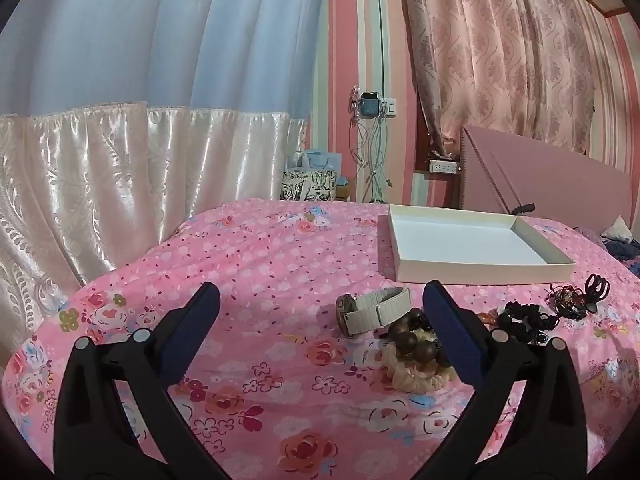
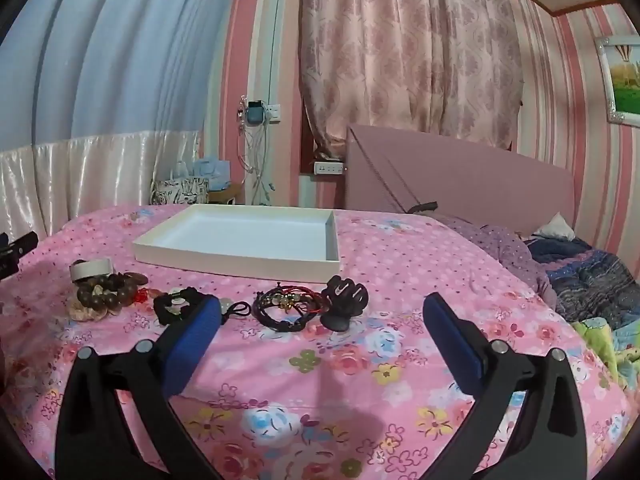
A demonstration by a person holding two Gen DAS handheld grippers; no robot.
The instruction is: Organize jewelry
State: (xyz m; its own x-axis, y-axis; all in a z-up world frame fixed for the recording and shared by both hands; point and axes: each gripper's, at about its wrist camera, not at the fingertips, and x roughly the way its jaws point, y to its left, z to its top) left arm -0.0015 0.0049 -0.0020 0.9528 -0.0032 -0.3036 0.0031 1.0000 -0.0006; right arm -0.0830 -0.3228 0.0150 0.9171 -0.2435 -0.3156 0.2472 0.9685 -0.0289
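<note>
Here, nearest to me, I have both grippers low over a bed covered in a pink floral bedspread (image 2: 320, 380). The left gripper (image 1: 320, 320) has its jaws spread wide with nothing between them, and it tilts a little downward toward the bedding. The right gripper (image 2: 320, 332) is the same: jaws spread, empty, tipped slightly down. Neither touches any jewelry. I judge this to be a ready pose, both tools open so either can take the first piece.

Just beyond the jaws, the jewelry lies in a loose row across the bedspread, within reach of both hands. From the left camera I see a watch with a pale strap (image 1: 376, 308), and touching it a bracelet of dark wooden beads (image 1: 416, 340) resting on a cream braided band (image 1: 416, 376). Further along the row, from the right camera, lie a tangle of dark cord bracelets with red thread (image 2: 290, 308) and, just beside it, a black claw hair clip (image 2: 346, 298). Some small black pieces sit partly hidden behind my right gripper's left finger.

Behind the row sits a shallow white tray (image 2: 240, 266), empty; I take it to be where the pieces should go, placed close so each carry is short.

Farthest off are a pink headboard, rumpled blankets, patterned curtains and a striped wall
</note>
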